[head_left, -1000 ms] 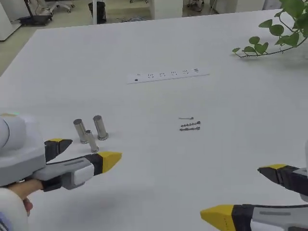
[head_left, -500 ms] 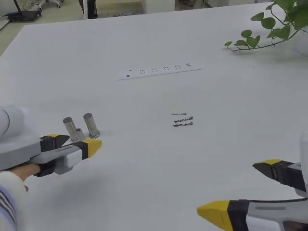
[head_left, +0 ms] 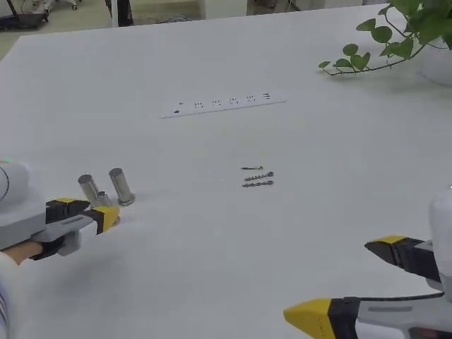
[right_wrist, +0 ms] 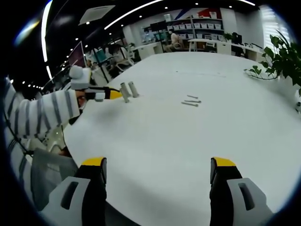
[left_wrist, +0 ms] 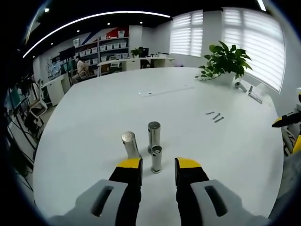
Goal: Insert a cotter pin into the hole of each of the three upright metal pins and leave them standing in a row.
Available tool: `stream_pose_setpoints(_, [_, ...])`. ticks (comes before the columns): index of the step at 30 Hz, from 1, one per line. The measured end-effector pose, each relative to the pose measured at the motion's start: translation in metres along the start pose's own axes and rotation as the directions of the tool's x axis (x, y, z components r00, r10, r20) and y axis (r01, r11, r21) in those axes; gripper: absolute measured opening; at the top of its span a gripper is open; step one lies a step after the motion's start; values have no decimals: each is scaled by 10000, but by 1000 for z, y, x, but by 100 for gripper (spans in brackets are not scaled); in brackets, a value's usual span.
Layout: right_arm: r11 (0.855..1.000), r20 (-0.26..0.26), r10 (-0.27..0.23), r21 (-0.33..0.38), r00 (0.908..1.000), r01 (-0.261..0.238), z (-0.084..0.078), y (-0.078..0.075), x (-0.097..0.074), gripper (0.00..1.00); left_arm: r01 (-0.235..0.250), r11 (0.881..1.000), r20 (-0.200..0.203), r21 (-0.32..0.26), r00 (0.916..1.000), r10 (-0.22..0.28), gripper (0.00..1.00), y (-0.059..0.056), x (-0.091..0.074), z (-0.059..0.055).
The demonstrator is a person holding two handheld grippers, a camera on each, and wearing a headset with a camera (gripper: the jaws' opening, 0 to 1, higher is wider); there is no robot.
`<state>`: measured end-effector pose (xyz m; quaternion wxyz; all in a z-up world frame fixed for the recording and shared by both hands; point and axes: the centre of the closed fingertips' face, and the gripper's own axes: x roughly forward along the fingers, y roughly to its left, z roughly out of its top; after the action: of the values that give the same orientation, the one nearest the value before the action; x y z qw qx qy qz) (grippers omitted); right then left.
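Three upright metal pins (head_left: 120,186) stand in a tight cluster at the table's left. My left gripper (head_left: 88,210) is at the cluster. In the left gripper view it (left_wrist: 158,165) is open, and the nearest pin (left_wrist: 156,159) stands just ahead of the gap between the yellow tips, apart from both. Two other pins (left_wrist: 154,135) stand behind it, one leaning. Three cotter pins (head_left: 256,176) lie loose at mid-table, also in the right gripper view (right_wrist: 191,100). My right gripper (head_left: 337,280) hovers wide open at the near right, holding nothing (right_wrist: 158,162).
A white power strip (head_left: 222,104) lies flat across the far middle of the table. A potted plant (head_left: 395,35) trails leaves over the far right corner. A person's striped sleeve (right_wrist: 42,113) holds the left gripper.
The left gripper's jaws have narrowed and now frame the nearest pin closely. The head camera has shifted, sliding the scene left. The right gripper has barely moved.
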<state>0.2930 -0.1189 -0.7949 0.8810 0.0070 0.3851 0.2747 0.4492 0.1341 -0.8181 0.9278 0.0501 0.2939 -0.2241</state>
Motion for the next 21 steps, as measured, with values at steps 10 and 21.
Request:
stream_pose_setpoints(10, [10000,-173,18,-73,9998,-19,-3,0,1,92,237,9939,-395,1076,9990,-195,18,-3,14,-5])
stream_pose_setpoints(21, [10000,-167,5,90,9999,-4,-4,-4,2,92,60,9895,-586,1441,9983,25,10,1,21,-8])
